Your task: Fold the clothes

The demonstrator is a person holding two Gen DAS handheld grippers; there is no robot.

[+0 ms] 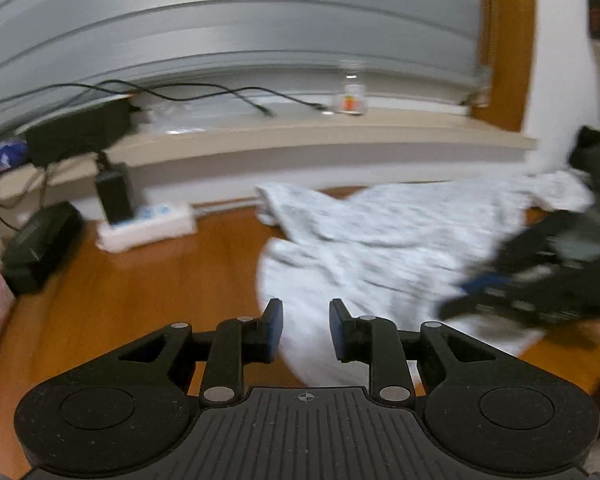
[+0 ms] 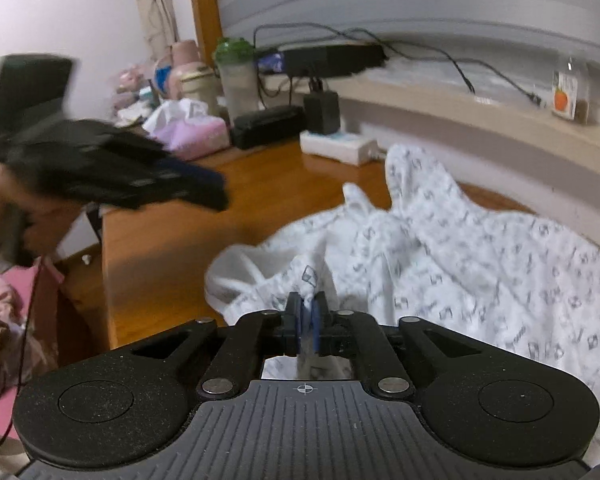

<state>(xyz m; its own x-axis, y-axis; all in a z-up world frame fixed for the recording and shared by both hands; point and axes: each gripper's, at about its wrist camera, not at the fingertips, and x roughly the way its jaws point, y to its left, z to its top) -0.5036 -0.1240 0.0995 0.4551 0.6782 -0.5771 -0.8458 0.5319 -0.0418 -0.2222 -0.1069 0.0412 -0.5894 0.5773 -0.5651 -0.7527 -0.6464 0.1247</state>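
A white garment with a small grey print lies crumpled on the wooden table. My left gripper hovers over the garment's near left edge, jaws apart with nothing between the blue pads. In the right wrist view the garment spreads to the right, and my right gripper is shut on a bunched fold of it. The left gripper shows there as a blurred black shape above the table's left part. The right gripper appears blurred at the right of the left wrist view.
A white power strip with a black adapter and a black box sit at the table's back left. A pink tissue box, cups and a shaker bottle crowd the far corner. A small bottle stands on the ledge. The table's left edge drops to the floor.
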